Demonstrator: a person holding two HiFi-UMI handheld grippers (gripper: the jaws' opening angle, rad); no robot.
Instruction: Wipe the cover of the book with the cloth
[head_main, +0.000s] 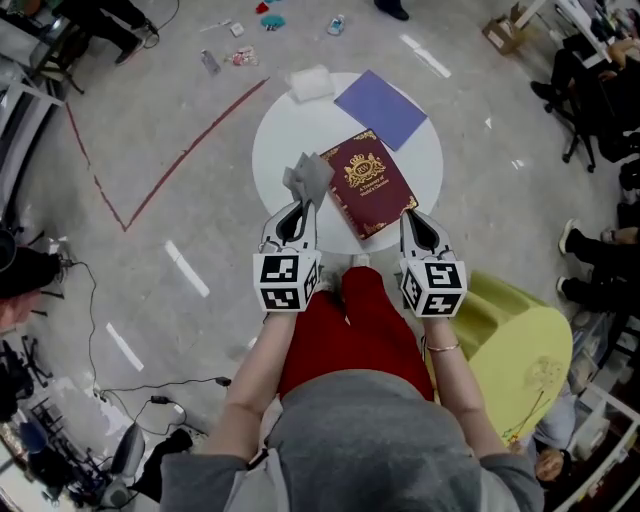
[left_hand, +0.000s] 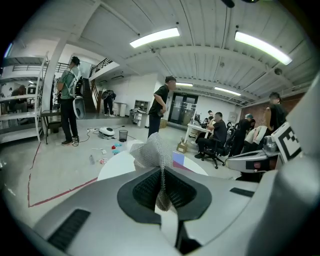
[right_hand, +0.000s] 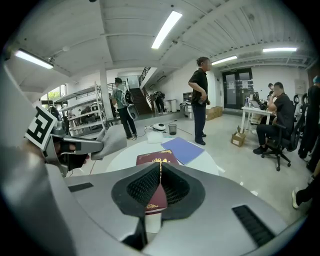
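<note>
A maroon book (head_main: 366, 183) with a gold crest lies closed on the round white table (head_main: 275, 150). My left gripper (head_main: 304, 206) is shut on a grey cloth (head_main: 308, 177), which sticks up from the jaws just left of the book. In the left gripper view the cloth (left_hand: 151, 151) bunches above the closed left gripper (left_hand: 161, 171). My right gripper (head_main: 412, 217) is shut, its tips at the book's near right corner. In the right gripper view the book (right_hand: 159, 159) shows beyond and under the right gripper (right_hand: 160, 170); whether the tips touch it is unclear.
A blue sheet (head_main: 381, 108) and a white folded cloth (head_main: 311, 83) lie at the table's far side. A yellow-green seat (head_main: 525, 345) stands at my right. Red tape lines (head_main: 165, 170) mark the floor; small items litter it farther off. People stand and sit around the room.
</note>
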